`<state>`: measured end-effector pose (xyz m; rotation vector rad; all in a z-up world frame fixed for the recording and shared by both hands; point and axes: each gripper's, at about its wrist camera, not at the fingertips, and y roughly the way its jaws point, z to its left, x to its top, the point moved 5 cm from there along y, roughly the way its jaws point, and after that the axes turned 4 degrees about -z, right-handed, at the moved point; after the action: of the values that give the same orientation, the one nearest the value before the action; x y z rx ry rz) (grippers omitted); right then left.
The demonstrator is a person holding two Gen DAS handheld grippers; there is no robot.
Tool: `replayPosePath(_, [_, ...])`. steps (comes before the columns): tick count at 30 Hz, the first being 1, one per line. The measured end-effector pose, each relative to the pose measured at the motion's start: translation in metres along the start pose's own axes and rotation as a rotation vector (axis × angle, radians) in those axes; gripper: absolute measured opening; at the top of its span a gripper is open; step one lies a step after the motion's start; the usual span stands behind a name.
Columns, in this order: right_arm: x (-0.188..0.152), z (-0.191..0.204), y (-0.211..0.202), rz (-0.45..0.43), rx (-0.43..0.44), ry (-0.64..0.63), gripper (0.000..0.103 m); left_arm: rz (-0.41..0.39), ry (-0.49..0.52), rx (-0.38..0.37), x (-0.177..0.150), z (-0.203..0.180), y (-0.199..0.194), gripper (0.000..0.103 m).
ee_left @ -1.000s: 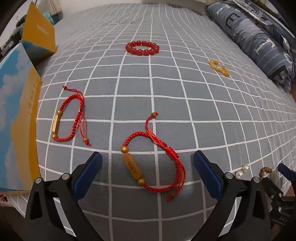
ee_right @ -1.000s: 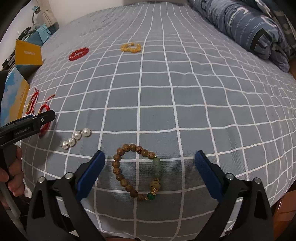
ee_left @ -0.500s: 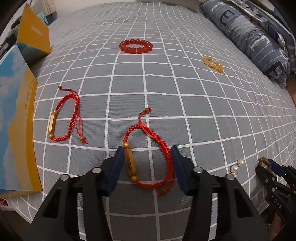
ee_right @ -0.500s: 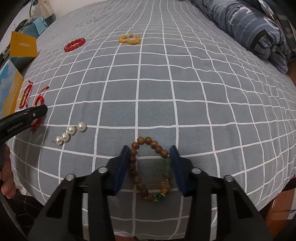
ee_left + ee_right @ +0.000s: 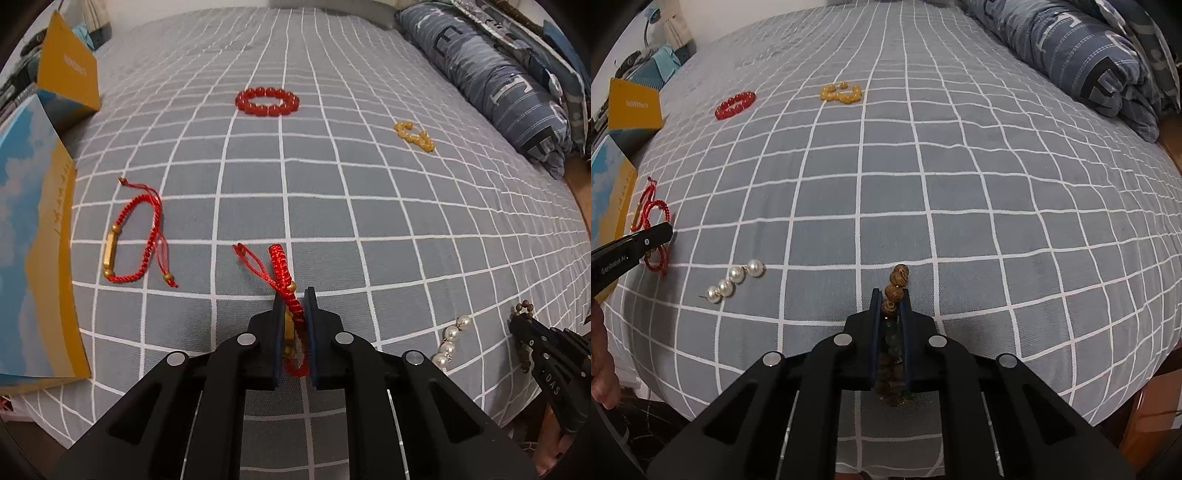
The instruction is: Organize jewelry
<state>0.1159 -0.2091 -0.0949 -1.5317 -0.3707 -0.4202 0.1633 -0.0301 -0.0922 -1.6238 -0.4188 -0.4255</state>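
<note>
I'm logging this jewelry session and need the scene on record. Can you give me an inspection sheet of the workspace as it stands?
Surface: grey bedspread with white grid lines, smooth.
Job's things: red braided cord bracelet with gold tube in the left tool; brown wooden bead bracelet with green beads in the right tool; second red cord bracelet, red round-bead bracelet, yellow amber bead bracelet and string of white pearls lying loose.
Clutter: yellow cardboard box; blue-and-yellow book.
Grippers: left tool and right tool both shut on bracelets.
Cables: nothing seen.
Surroundings: folded blue patterned quilt.
</note>
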Motion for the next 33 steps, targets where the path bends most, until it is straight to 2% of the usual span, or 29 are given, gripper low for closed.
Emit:
replayPosePath(11, [0.005, 0.005, -0.016, -0.066, 0.012, 0.018, 0.007, -0.048, 0.002, 0.0, 0.006, 0.0, -0.017, 0.01])
replayPosePath(27, [0.021, 0.015, -0.053, -0.239, 0.017, 0.003, 0.007, -0.134, 0.021, -0.025, 0.012, -0.001, -0.051, 0.01])
replayPosePath(33, [0.026, 0.017, -0.06, -0.267, 0.019, 0.008, 0.007, -0.172, 0.026, -0.015, 0.014, 0.0, -0.063, 0.01])
